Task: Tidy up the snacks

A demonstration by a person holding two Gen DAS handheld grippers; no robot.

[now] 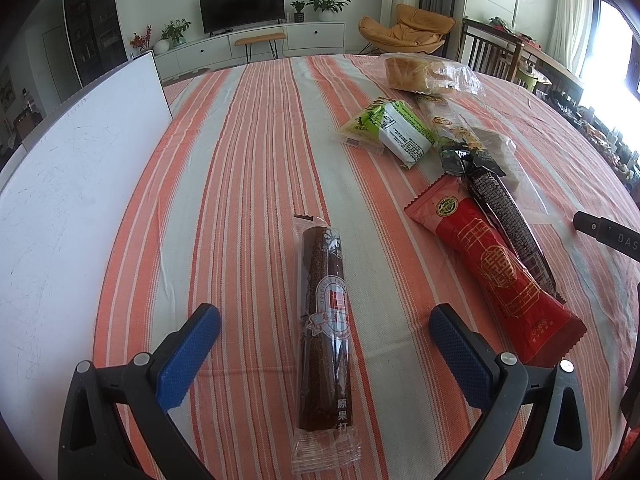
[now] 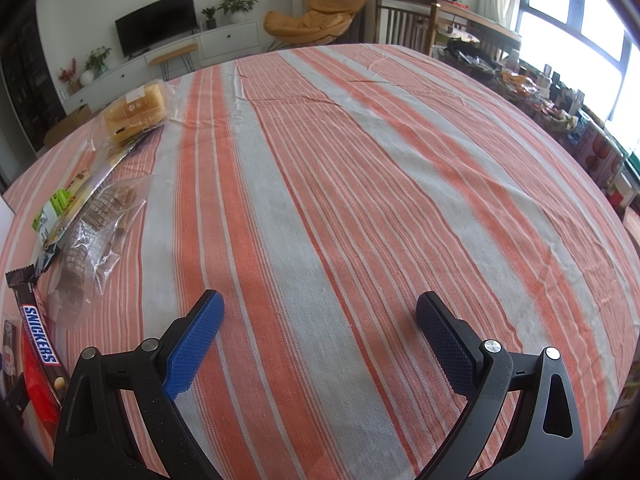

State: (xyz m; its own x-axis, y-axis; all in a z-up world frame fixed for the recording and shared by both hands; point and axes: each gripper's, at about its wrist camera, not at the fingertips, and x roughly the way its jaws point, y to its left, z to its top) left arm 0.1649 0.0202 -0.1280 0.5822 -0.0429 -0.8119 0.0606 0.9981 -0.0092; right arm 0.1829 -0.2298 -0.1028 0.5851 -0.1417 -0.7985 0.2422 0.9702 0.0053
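One brown roll point(image 1: 326, 332), lengthwise between tongs point(image 1: 324, 344)

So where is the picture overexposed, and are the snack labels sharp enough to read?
Right wrist view: the window is blown out white, yet the Snickers bar reads clearly. Left wrist view: glare at the right edge; characters on the dark roll snack are legible.

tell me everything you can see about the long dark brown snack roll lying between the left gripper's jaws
The brown snack roll is a long dark stick sealed in clear, glossy plastic with crimped ends, printed with a red-and-white round emblem and white Chinese characters. It lies flat on the striped tablecloth, lengthwise away from the camera, apart from the other snacks. The left gripper has its jaws open on either side, not touching it.
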